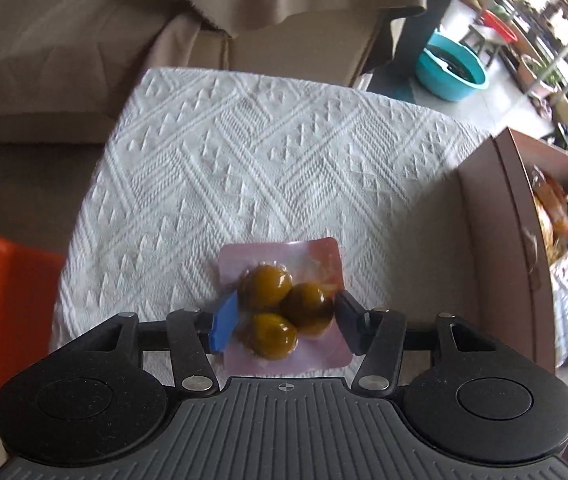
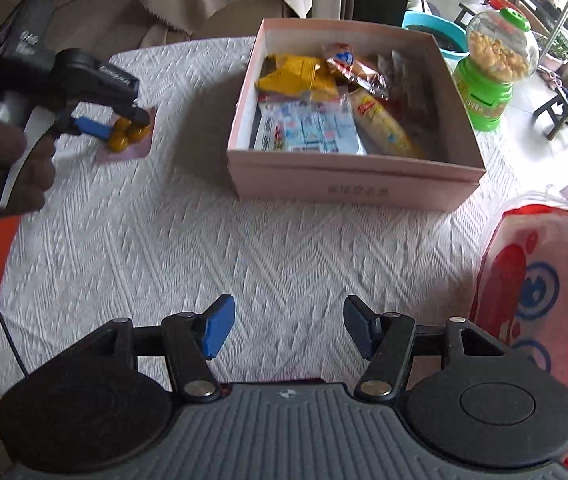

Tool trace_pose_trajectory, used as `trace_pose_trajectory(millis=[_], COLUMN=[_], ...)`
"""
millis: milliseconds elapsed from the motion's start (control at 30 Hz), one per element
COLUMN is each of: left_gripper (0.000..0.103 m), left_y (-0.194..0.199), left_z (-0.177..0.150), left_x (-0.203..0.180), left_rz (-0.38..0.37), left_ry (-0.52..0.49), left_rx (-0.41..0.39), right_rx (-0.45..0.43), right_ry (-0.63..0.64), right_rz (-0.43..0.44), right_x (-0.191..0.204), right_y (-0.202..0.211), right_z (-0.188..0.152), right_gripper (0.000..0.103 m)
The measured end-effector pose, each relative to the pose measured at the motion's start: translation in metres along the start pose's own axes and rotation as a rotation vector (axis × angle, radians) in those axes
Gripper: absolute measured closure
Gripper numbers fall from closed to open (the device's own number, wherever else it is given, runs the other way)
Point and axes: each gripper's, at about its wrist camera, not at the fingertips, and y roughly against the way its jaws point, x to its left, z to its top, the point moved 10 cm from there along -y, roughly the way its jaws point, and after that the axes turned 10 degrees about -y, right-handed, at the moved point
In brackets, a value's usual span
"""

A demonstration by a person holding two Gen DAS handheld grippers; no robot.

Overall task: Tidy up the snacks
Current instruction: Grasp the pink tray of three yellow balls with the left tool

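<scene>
1. The left gripper (image 1: 287,322) fingers straddle a sealed pink pouch of three brown-green preserved fruits (image 1: 282,308), low in the centre of the left wrist view. The blue left pad (image 1: 224,326) appears to touch the pouch; contact at the dark right pad (image 1: 350,326) cannot be confirmed. No firm clamp is visible.
2. The right gripper (image 2: 287,328) fingers stand moderately apart and hold nothing, above bare white tablecloth (image 2: 164,240).
3. The pouch lies flat on the tablecloth at the upper left of the right wrist view, well apart from the pink snack box (image 2: 356,184) at upper centre, which already contains packets.
4. Risk: the rounded fruits may squirt out of closing pads, because the film is slick.
5. Risk: closing low may pinch the cloth and drag it.
</scene>
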Motion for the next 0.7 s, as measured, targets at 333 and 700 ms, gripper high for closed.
trace_pose_trajectory(millis=[333,700], left_gripper=[0.046,0.046], left_y=[0.021,0.074], left_z=[-0.043,-0.196], left_x=[-0.018,-0.076], left_rz=[-0.072,-0.127], left_ry=[0.017,0.091], left_rx=[0.023,0.174], right_rx=[0.058,0.153], right_ry=[0.011,0.109], right_rz=[0.022,0.091], right_x=[-0.020,-0.003], right_y=[0.014,-0.003], right_z=[-0.045,-0.096], right_gripper=[0.042,0.042])
